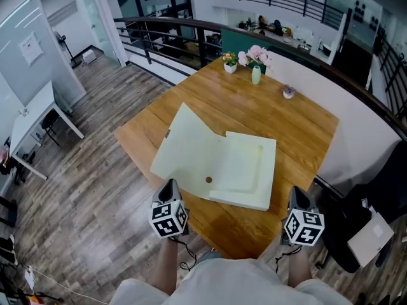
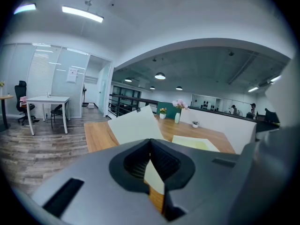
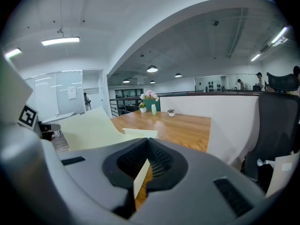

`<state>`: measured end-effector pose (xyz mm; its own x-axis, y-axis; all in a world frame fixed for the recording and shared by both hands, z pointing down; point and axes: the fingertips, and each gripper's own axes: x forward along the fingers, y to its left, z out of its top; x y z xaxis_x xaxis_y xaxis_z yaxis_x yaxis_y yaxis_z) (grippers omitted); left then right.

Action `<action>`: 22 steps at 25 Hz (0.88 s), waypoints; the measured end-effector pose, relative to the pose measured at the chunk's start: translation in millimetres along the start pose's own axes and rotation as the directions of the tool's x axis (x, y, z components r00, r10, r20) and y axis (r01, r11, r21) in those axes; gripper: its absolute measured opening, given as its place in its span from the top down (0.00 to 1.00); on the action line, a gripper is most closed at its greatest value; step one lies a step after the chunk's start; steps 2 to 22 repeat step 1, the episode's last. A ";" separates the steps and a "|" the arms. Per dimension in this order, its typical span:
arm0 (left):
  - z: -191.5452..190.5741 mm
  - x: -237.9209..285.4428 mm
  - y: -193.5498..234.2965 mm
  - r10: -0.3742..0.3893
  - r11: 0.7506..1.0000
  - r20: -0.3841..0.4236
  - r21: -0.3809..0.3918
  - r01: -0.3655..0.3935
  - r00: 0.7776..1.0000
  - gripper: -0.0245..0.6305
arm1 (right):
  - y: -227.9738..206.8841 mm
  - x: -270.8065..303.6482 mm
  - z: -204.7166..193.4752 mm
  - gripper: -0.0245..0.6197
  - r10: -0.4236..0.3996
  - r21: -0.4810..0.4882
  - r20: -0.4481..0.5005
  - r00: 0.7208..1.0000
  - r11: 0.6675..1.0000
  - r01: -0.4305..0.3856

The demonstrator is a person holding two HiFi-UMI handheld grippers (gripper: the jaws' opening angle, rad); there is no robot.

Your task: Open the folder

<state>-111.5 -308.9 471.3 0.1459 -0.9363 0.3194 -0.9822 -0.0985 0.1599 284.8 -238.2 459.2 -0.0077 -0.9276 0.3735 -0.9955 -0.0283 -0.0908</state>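
Observation:
A pale yellow folder [image 1: 243, 167] lies open on the wooden table [image 1: 299, 132]. Its cover [image 1: 186, 140] stands tilted up on the left side. The left gripper [image 1: 168, 188] hovers at the folder's near left corner, shut with nothing in it. At the table's near right edge the right gripper [image 1: 297, 194] is likewise shut and empty, apart from the folder. In the left gripper view the raised cover [image 2: 136, 125] rises just beyond the closed left gripper [image 2: 151, 146]. In the right gripper view the cover [image 3: 89, 128] is ahead and to the left of the right gripper [image 3: 147, 146].
A vase of pink flowers [image 1: 256, 59], a small potted plant [image 1: 229, 62] and a little pot [image 1: 289, 92] stand at the table's far end. A black chair [image 1: 362, 224] sits at the right, a white desk [image 1: 38, 116] at the left. A railing [image 1: 191, 27] runs behind.

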 end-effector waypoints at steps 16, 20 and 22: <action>0.1 0.8 0.4 0.001 1.000 -0.001 0.000 -0.001 1.000 0.96 | 0.3 0.7 0.2 0.96 0.000 -0.001 0.000 1.000 1.000 0.000; 0.1 0.8 0.4 0.001 1.000 -0.001 0.000 -0.001 1.000 0.96 | 0.3 0.7 0.2 0.96 0.000 -0.001 0.000 1.000 1.000 0.000; 0.1 0.8 0.4 0.001 1.000 -0.001 0.000 -0.001 1.000 0.96 | 0.3 0.7 0.2 0.96 0.000 -0.001 0.000 1.000 1.000 0.000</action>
